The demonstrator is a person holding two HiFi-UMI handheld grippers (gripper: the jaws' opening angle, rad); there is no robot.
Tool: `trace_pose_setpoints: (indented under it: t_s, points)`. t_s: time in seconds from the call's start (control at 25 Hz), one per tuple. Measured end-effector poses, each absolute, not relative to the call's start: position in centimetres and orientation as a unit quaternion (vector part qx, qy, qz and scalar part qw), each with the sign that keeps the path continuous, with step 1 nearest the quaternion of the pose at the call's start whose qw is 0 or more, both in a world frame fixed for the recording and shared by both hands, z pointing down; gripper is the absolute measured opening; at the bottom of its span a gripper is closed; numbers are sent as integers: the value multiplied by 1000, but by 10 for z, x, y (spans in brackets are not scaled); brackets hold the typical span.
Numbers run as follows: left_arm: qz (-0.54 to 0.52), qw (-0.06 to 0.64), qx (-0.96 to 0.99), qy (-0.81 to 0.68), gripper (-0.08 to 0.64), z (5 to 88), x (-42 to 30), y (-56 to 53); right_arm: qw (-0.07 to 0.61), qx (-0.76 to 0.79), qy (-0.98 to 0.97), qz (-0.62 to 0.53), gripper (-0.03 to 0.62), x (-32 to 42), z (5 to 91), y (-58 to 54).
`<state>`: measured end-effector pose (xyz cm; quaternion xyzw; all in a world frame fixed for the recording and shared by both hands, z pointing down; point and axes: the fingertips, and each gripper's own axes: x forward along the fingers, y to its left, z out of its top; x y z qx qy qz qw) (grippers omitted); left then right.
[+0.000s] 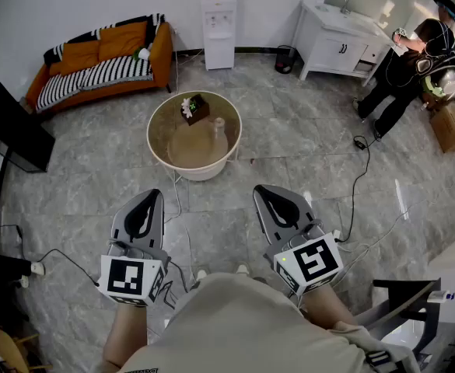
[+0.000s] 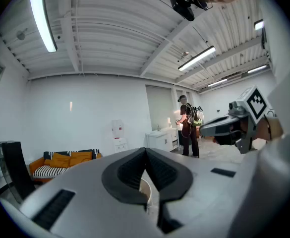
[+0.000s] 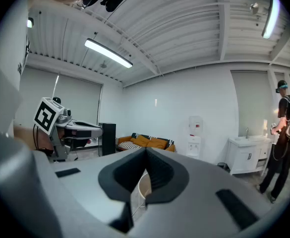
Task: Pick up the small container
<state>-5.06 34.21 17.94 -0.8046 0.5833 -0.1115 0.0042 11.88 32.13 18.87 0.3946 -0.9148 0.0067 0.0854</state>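
A small dark brown container (image 1: 195, 108) with a white sprig on it stands on the far part of a round white-rimmed table (image 1: 159, 148); a pale clear jug (image 1: 218, 127) stands beside it. My left gripper (image 1: 146, 196) and right gripper (image 1: 263, 190) are held side by side well short of the table, nearly level, pointing toward it. Both are shut with nothing between the jaws. In the left gripper view the left gripper (image 2: 145, 150) has its pads meeting, and the right gripper (image 2: 234, 126) shows off to the side. The right gripper (image 3: 145, 150) looks the same in its own view.
An orange sofa (image 1: 103, 57) stands at the back left, a water dispenser (image 1: 218, 29) against the wall, a white sink cabinet (image 1: 336, 41) at the back right with a person (image 1: 410, 61) beside it. A black screen (image 1: 13, 127) is left. Cables (image 1: 359, 177) cross the floor.
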Motion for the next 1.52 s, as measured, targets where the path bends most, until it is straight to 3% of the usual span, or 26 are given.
trace_pose_setpoints:
  t_s: [0.6, 1.52]
  points:
    - [-134, 10, -804, 580, 5, 184, -43, 329, 89, 402, -911, 13, -5, 129, 191, 304]
    - [-136, 15, -790, 598, 6, 199, 48, 295, 97, 399, -912, 7, -5, 230, 204, 269]
